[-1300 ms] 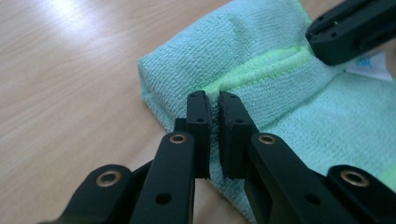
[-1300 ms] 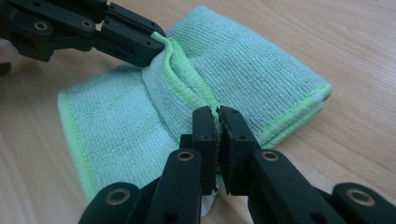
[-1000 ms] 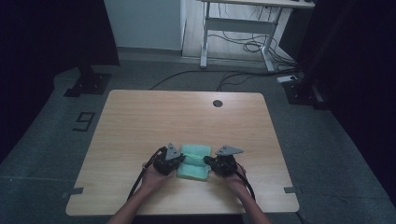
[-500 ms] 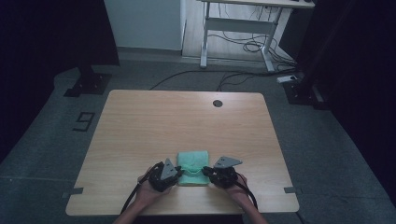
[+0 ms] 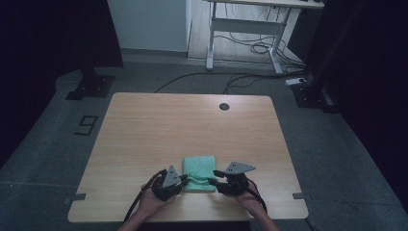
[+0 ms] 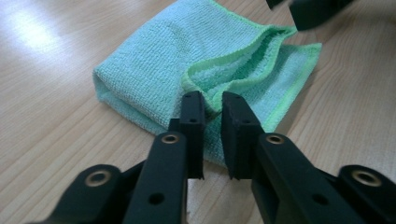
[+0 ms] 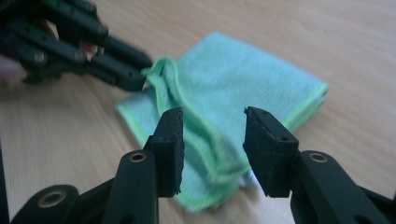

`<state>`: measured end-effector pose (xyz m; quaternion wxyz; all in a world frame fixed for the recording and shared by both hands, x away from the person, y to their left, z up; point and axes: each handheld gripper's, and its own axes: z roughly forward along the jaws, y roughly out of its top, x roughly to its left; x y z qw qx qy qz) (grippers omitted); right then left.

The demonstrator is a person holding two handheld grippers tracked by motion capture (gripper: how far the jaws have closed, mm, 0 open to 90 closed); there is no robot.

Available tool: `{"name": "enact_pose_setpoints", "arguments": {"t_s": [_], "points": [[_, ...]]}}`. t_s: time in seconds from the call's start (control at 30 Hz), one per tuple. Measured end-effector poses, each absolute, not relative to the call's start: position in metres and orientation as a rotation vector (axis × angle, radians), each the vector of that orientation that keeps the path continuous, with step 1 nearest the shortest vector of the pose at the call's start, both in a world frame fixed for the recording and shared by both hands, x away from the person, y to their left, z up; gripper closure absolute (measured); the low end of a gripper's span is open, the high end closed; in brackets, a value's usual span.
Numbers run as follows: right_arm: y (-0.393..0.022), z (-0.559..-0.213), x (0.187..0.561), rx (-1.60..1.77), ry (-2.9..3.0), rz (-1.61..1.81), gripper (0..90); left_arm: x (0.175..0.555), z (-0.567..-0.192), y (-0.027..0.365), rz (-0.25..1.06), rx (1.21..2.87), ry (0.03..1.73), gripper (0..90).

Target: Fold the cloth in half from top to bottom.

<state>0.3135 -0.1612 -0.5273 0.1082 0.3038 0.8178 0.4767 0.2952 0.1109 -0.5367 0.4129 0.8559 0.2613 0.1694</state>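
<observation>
Wooden surface [image 5: 144, 130] is mostly bare, w/ a folded green cloth [image 5: 199, 168] lying near the front edge, lots of free room behind & to both sides. Left gripper [image 6: 212, 112] comes in low from the cloth's left, jaws almost closed & pinching a raised hem fold after just closing a bit. Right gripper [image 7: 212, 126] sits opp. at the cloth's right, jaws just opened, apart over the cloth edge, pads not pressing it.
</observation>
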Motion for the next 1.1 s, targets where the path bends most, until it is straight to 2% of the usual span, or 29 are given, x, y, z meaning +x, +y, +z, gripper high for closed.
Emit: {"name": "enact_pose_setpoints", "arguments": {"t_s": [0.2,0.37,0.57,0.83,1.1], "points": [[-0.149,-0.527,0.326,0.852,2.464,1.351,57.4,0.295,-0.537,0.114,0.398,2.146,0.660,84.7],[-0.142,-0.534,0.321,0.823,2.508,1.298,76.6,0.292,-0.537,0.118,0.382,2.146,0.639,85.1],[-0.143,-0.545,0.312,0.807,2.575,1.278,82.2,0.287,-0.539,0.118,0.366,2.160,0.608,80.3],[-0.146,-0.546,0.311,0.810,2.575,1.297,80.5,0.294,-0.526,0.129,0.369,2.072,0.654,68.5],[-0.152,-0.535,0.315,0.846,2.513,1.369,65.5,0.332,-0.514,0.120,0.348,2.052,0.728,64.9]]}}
